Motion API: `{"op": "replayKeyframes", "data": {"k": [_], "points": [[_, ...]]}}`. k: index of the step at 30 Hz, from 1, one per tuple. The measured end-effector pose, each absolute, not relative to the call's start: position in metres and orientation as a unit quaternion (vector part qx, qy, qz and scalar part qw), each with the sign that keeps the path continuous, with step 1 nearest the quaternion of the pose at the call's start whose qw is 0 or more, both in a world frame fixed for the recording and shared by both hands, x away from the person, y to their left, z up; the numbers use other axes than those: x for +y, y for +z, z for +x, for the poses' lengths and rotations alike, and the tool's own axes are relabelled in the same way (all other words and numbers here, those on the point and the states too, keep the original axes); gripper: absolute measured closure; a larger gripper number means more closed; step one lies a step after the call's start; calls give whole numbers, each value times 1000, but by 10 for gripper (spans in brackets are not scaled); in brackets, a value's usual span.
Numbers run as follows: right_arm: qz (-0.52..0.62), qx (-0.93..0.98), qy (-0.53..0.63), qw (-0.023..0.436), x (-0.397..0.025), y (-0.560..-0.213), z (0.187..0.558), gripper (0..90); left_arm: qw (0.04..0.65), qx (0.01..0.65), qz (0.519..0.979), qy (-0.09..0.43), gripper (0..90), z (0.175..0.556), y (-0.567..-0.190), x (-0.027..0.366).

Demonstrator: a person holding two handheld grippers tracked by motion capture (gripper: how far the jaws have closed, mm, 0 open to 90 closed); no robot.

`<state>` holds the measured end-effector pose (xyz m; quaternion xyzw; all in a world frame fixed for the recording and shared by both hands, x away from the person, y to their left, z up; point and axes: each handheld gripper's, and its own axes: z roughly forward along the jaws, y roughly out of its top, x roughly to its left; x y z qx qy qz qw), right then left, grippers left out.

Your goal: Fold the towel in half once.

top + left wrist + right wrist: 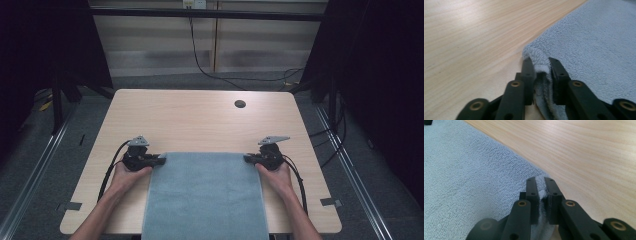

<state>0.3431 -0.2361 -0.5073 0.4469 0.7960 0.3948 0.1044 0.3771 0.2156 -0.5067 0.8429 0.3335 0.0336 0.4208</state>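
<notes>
Blue-grey terry towel [205,195] lies on light wooden table [200,120], overhanging the near edge. Left gripper [161,159] at its far-left corner, right gripper [247,158] at far-right. Round cable hole [240,104] far right.

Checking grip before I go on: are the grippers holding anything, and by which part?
Both hold the grey towel: the left gripper pinches its far left corner, the right gripper its far right corner.

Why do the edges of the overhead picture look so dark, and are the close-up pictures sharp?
High view: light falls on the pale wooden table, the surroundings stay near black. Left gripper view: the blue-grey terry towel is soft with blur, and the far tabletop glares. Right gripper view: the towel weave is crisper, while the black tongs look slightly blurred.
</notes>
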Motion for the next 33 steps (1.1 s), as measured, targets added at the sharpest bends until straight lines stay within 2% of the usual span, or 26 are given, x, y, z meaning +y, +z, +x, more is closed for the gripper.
{"op": "replayKeyframes", "data": {"k": [4, 11, 13, 33], "points": [[449, 794, 396, 102, -237, -507, 343, 840, 430, 338, 837, 26, 811, 378, -506, 219], [450, 778, 428, 102, -242, -493, 344, 843, 464, 339, 818, 33, 818, 381, -489, 226], [446, 776, 432, 107, -241, -488, 347, 843, 486, 344, 803, 35, 819, 383, -480, 226], [426, 750, 478, 166, -240, -421, 369, 846, 525, 339, 776, 89, 820, 404, -422, 228]]}}
